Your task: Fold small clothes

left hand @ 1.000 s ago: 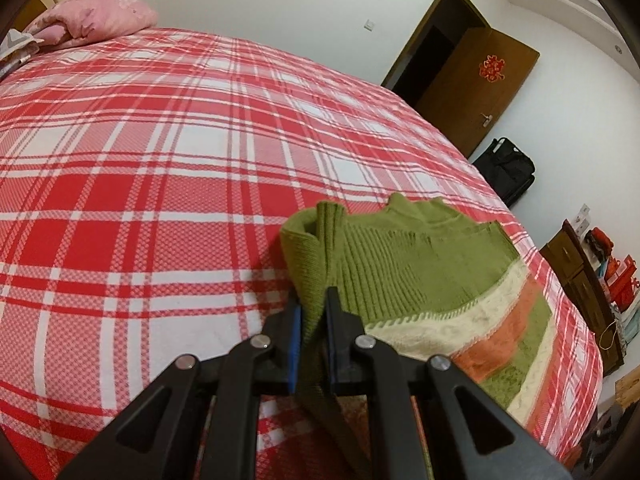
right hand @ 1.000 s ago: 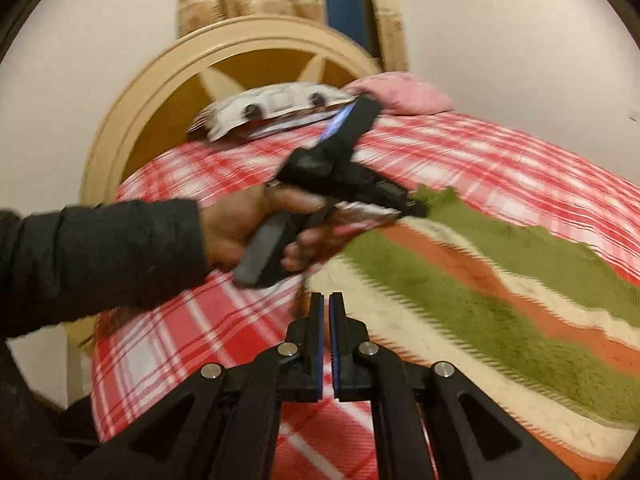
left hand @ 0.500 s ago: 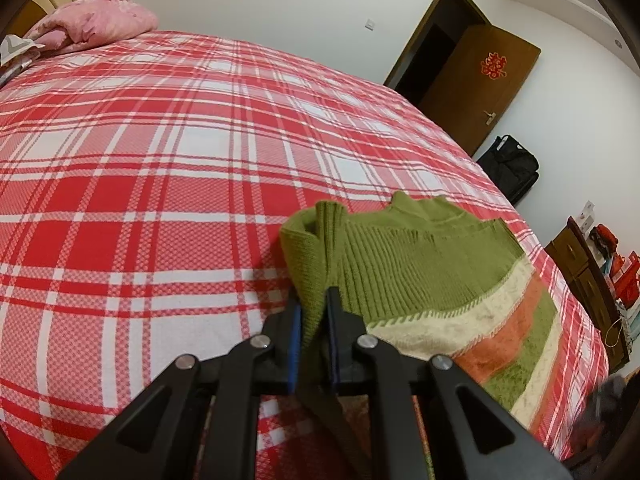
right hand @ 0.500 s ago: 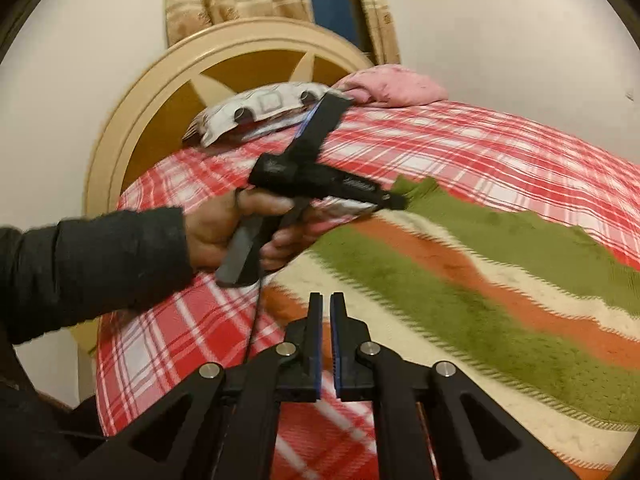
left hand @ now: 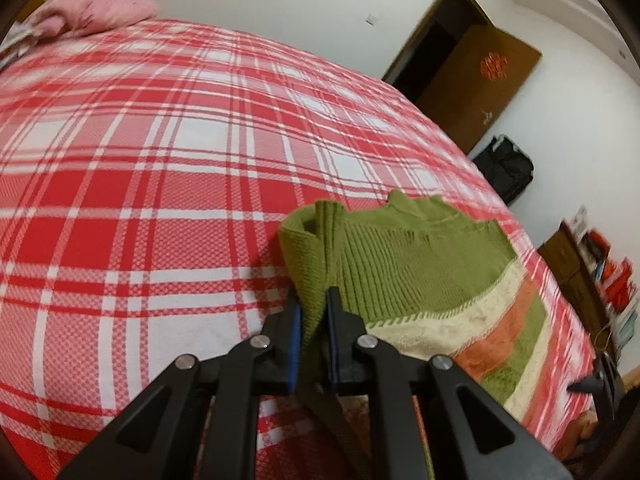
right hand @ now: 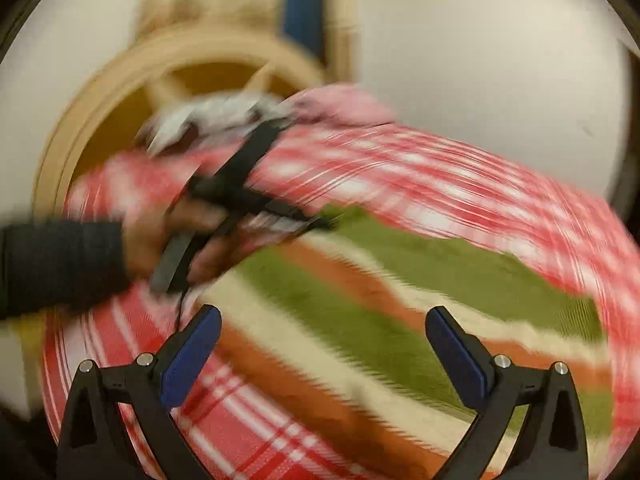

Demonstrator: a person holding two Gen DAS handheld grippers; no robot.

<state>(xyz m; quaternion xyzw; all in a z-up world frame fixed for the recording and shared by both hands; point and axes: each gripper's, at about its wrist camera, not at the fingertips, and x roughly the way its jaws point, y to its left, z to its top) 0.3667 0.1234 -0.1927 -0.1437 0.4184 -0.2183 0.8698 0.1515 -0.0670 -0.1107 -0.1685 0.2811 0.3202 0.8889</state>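
Note:
A small green knit sweater [left hand: 404,276] with cream and orange stripes lies on the red plaid bed [left hand: 160,184]. My left gripper [left hand: 313,304] is shut on its folded green edge, the cloth pinched between the blue pads. In the blurred right wrist view the same sweater [right hand: 400,300] spreads across the bed, and a hand holds the left gripper [right hand: 320,224] at the sweater's far corner. My right gripper [right hand: 326,314] has its jaws opening wide above the striped part, with nothing pressed between the pads.
A pink pillow [left hand: 96,12] lies at the head of the bed, by a rounded wooden headboard [right hand: 120,120]. Past the bed's far side are a brown door [left hand: 476,84], a black bag [left hand: 506,168] and a cabinet [left hand: 576,276]. A dark sleeve [right hand: 56,268] enters from the left.
The right gripper's jaws have swung from shut to wide apart, and its view has turned blurry with motion. The left gripper keeps its hold on the sweater edge in the same spot.

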